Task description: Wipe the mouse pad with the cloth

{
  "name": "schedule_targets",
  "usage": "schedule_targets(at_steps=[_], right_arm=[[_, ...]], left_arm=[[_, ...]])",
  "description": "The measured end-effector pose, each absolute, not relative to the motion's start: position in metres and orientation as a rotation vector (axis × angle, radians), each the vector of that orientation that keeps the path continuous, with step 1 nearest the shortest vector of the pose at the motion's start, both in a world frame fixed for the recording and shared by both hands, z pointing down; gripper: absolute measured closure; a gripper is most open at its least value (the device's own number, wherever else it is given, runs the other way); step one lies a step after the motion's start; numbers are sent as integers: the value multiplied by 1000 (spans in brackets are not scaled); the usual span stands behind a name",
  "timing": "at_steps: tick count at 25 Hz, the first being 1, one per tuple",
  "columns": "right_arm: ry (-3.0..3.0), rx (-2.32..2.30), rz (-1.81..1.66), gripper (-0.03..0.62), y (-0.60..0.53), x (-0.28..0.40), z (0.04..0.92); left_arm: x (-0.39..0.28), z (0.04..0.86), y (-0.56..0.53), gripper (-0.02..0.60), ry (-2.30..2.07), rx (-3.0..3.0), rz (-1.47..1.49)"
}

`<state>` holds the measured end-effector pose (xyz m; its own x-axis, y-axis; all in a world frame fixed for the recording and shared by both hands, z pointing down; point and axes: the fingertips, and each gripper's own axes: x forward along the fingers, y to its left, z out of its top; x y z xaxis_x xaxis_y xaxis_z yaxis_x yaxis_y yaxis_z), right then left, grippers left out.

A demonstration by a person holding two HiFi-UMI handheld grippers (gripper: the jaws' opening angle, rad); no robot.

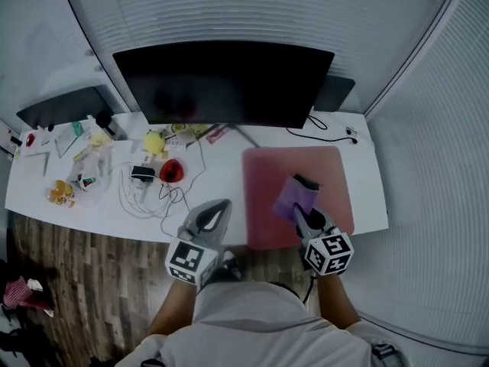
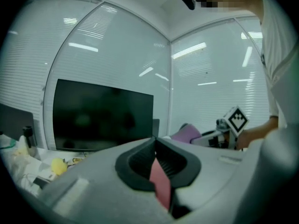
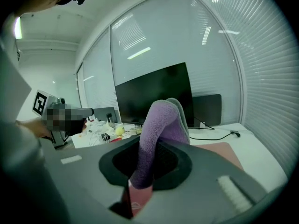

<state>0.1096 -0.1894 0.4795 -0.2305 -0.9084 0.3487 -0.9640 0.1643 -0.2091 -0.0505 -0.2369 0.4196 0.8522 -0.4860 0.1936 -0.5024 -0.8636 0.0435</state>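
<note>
Overhead, both forearms reach forward from the lower frame edge. The right gripper (image 1: 304, 205) angles up-left over the pink mouse pad (image 1: 267, 178), its jaws clenched on the purple cloth (image 1: 289, 196) at the pad's middle. The left gripper (image 1: 216, 211) hovers at the desk (image 1: 367, 167) edge, lower centre, with jaws pressed together and empty. Both hands are hidden beneath the marker cubes. The pad's long axis runs top to bottom, and the cloth apparently points up-left.
</note>
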Motion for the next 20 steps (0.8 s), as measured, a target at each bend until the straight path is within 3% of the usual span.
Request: schedule_targets(at_steps=[11, 20], right_arm=[[-2410, 1365, 681, 537, -318, 6, 532], [-2325, 1078, 793, 537, -395, -9, 637]], left_arm=[[-97, 461, -322, 578, -899, 2805, 357], [-90, 475, -325, 578, -1105, 2673, 421]])
